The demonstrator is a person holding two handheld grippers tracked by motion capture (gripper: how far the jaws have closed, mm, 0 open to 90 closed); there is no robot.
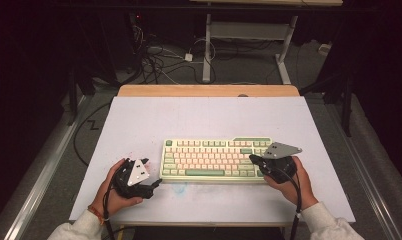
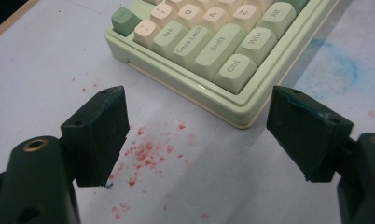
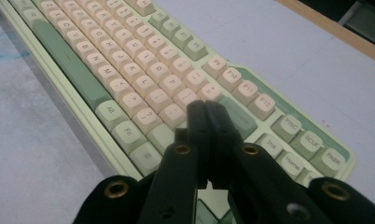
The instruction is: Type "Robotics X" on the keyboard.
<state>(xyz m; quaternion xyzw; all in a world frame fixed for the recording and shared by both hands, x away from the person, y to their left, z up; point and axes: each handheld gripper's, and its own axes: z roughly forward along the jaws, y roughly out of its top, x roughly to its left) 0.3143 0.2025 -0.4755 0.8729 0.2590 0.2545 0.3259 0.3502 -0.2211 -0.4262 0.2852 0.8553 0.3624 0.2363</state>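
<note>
Early stage: keyboard (image 1: 214, 160) sits mid-frame on the bench (image 1: 209, 117), right tongs (image 3: 206, 112) pinched together empty over its right-hand keys, left tongs (image 2: 197, 135) spread wide off its lower-left corner, nothing gripped yet.

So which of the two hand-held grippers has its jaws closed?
The right hand-held gripper, over the pale green keyboard; the left hand-held gripper stands wide open.
</note>
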